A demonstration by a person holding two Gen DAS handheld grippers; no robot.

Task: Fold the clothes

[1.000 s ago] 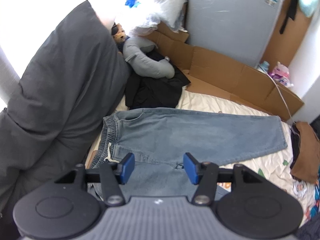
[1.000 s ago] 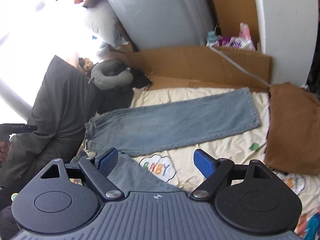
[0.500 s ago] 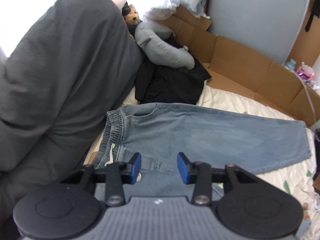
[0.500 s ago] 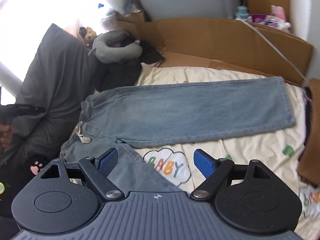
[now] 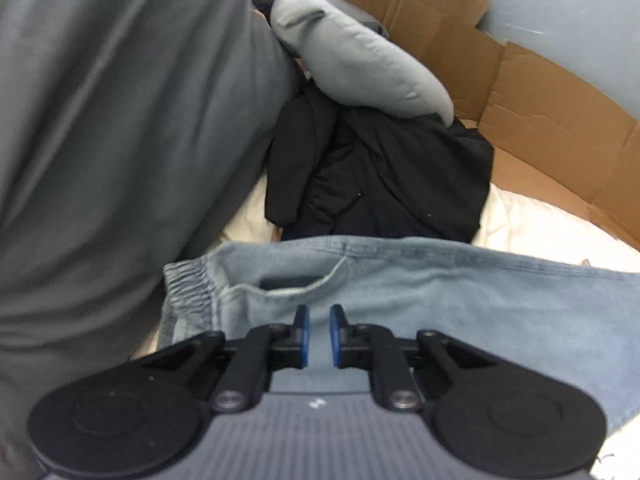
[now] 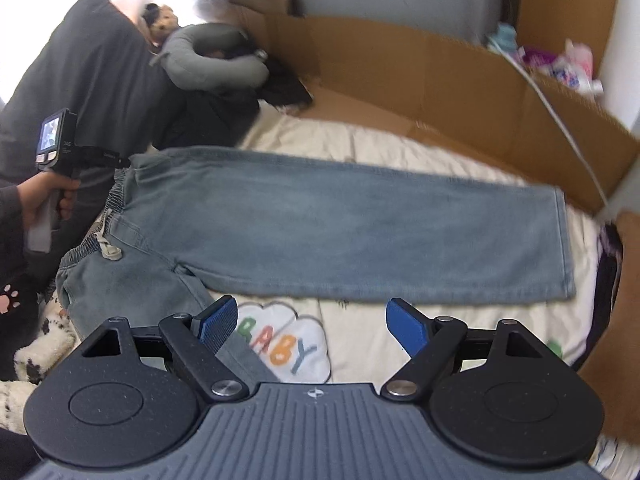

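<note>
Cream bed sheet (image 6: pixel 400 148) covers the bed, and a picture of a cloud with the word BABY (image 6: pixel 284 346) is printed on it. Brown cardboard (image 6: pixel 460 80) stands along the far side of the bed like a low wall. On the left, a big grey pillow (image 5: pixel 112 128) leans up high, right beside the waist of the jeans. A grey neck pillow (image 5: pixel 360 64) lies on top of a pile of black clothes (image 5: pixel 380 176), and that pile touches the far edge of the jeans. A small teddy bear (image 6: pixel 162 20) peeks out behind the neck pillow. The blue jeans (image 6: pixel 340 224) lie flat on the sheet, with one leg stretched out long to the right and the stretchy waist at the left. A pale string (image 6: pixel 106 240) hangs from the waist. The other leg comes toward the camera and looks bent. A brown cloth (image 6: pixel 612 320) lies at the right, near the leg end. The left tongs (image 5: pixel 319 334) are low over the jeans near the pocket, nearly closed with only a thin gap, and I cannot tell if they pinch cloth. The right tongs (image 6: pixel 316 326) are wide apart above the cloud picture, holding nothing. A hand (image 6: pixel 44 200) grips the left tool's handle.
</note>
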